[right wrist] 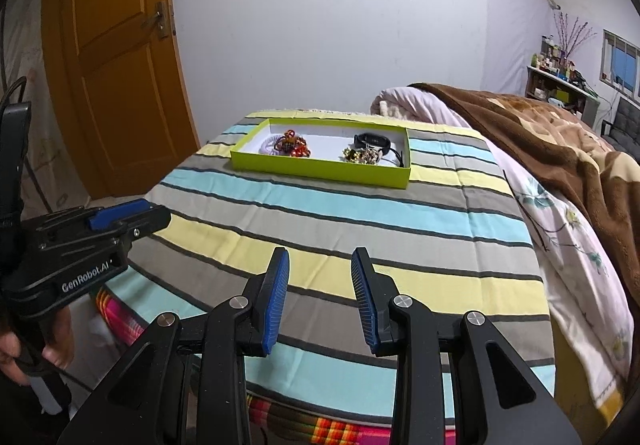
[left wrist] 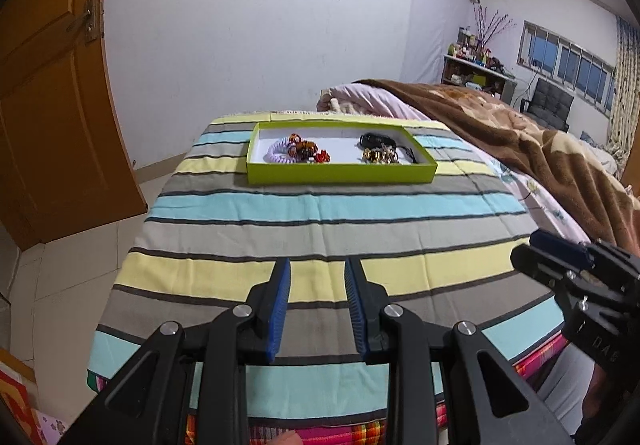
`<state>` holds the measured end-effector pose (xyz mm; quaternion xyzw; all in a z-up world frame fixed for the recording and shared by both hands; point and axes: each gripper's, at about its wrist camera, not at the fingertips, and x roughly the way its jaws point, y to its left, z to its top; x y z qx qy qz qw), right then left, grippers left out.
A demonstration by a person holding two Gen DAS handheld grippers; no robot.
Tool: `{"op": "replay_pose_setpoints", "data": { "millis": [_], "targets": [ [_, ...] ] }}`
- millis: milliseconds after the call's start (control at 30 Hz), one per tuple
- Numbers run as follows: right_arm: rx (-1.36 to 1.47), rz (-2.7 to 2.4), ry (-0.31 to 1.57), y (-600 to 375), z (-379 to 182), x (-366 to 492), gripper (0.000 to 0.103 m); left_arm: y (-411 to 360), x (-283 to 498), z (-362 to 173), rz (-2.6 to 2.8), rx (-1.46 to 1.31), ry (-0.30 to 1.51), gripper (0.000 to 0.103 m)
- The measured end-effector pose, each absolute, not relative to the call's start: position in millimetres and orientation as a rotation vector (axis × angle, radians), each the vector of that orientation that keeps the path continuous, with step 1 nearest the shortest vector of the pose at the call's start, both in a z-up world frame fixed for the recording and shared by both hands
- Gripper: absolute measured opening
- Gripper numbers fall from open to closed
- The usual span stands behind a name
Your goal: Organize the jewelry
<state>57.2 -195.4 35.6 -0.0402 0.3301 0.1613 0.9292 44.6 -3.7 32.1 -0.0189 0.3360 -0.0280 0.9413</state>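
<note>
Left gripper (left wrist: 318, 305), right gripper (right wrist: 320, 297): fingers part-open, empty. Green tray (left wrist: 340, 172) at 12 o'clock; beaded bracelets (left wrist: 298, 151) light, tangle-prone; pinch exposed loop.

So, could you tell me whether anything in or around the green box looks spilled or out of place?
Nothing stands out. The green box sits flat on the striped cloth, and the jewelry and black wristband all lie inside it; nothing has spilled onto the cloth.

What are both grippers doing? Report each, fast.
Left gripper: open, empty, over the striped cloth.
Right gripper: open, empty, short of the green tray.
</note>
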Motion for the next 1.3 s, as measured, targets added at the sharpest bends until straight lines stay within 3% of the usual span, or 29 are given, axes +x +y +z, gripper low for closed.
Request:
{"op": "replay_pose_setpoints", "data": {
  "millis": [1300],
  "targets": [
    [-0.079,0.309,0.683,-201.6,35.7,64.0,0.033,-1.9,47.5,27.6,-0.041,-0.045,0.702,0.029]
  ]
}}
